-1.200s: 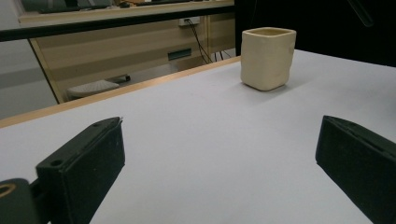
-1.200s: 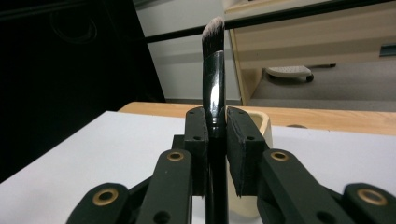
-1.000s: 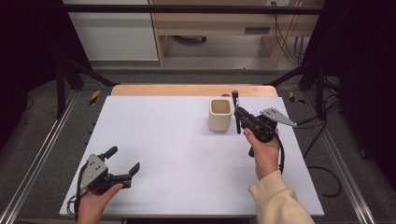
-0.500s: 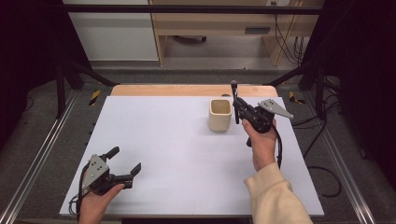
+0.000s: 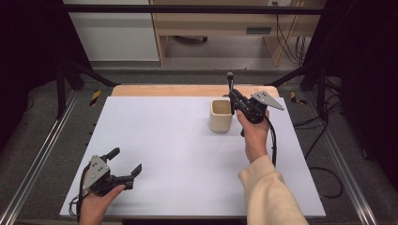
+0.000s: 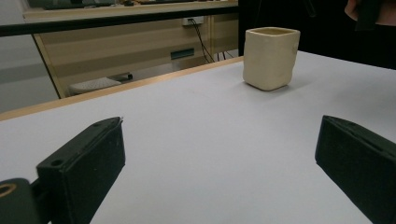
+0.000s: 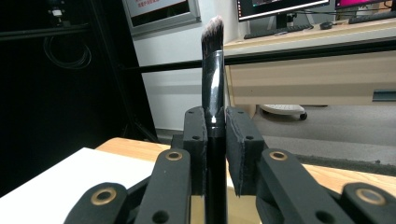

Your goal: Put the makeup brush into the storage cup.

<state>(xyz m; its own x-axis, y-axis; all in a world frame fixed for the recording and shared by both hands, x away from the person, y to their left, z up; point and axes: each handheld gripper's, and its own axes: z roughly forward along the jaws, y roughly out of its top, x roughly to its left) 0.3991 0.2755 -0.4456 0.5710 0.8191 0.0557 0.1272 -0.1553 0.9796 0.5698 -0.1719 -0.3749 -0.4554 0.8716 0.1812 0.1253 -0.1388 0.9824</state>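
Observation:
A cream square cup (image 5: 220, 114) (image 6: 271, 57) stands upright at the back right of the white table (image 5: 178, 150). Just right of it and above its rim, my right gripper (image 5: 233, 99) (image 7: 215, 140) is shut on a black makeup brush (image 5: 230, 83) (image 7: 212, 93), which points up with its bristle tip topmost. At the front left corner my left gripper (image 5: 126, 161) rests near the table top, its jaws wide apart with nothing between them. One pad (image 6: 84, 163) shows low on the left in the left gripper view.
The table's wooden back edge (image 5: 187, 90) runs behind the cup. Metal rails (image 5: 42, 154) flank the table, cables (image 5: 324, 140) lie on the floor to the right, and a desk (image 5: 220, 18) stands beyond.
My right gripper has carried the brush leftward and toward the back, closer to the cup and slightly higher. The left gripper has stayed put.

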